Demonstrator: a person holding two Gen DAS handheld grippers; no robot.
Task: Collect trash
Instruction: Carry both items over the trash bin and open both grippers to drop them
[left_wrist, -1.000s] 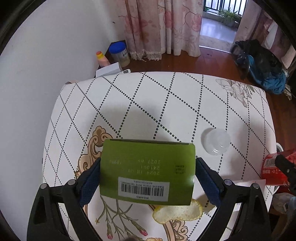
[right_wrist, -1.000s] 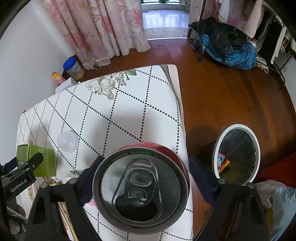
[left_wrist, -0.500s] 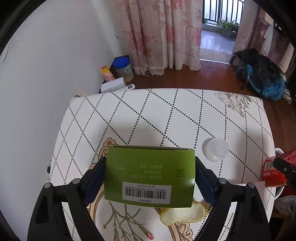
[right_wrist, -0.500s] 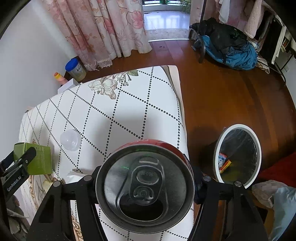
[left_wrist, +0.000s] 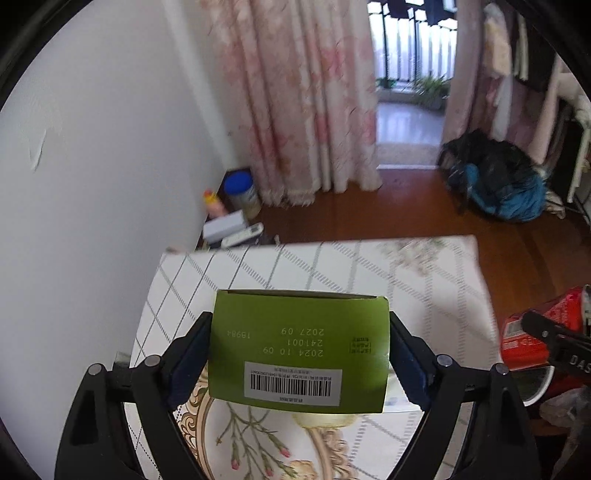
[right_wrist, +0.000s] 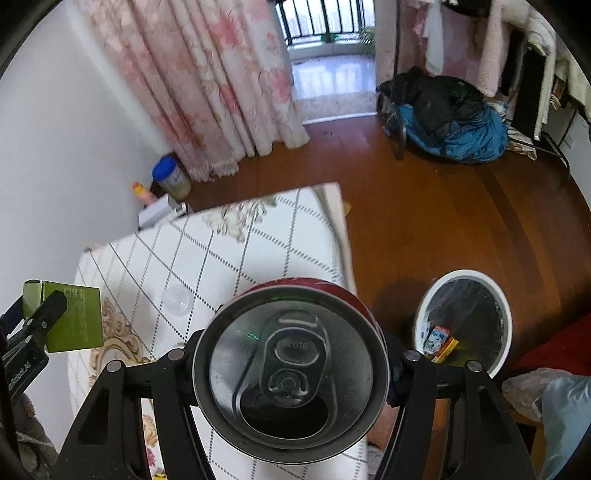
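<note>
My left gripper (left_wrist: 299, 350) is shut on a green carton box (left_wrist: 299, 347) with a barcode label, held well above the patterned table (left_wrist: 332, 266). The same green box (right_wrist: 72, 317) shows at the left of the right wrist view. My right gripper (right_wrist: 291, 365) is shut on a red soda can (right_wrist: 290, 365), its opened top facing the camera, over the table's right edge. That red can (left_wrist: 535, 332) also appears at the right of the left wrist view. A white-rimmed trash bin (right_wrist: 463, 325) with a dark liner stands on the floor to the right.
A clear plastic cup (right_wrist: 177, 301) lies on the white diamond-pattern tablecloth (right_wrist: 229, 254). A blue-lidded jar (right_wrist: 171, 181) and small boxes sit by the wall. Dark and blue bags (right_wrist: 450, 118) are piled on the wooden floor beyond. The bin holds some wrappers (right_wrist: 437, 338).
Both grippers have risen with their loads; the table looks smaller and farther below. The orange peel under the green box is now mostly hidden behind it.
</note>
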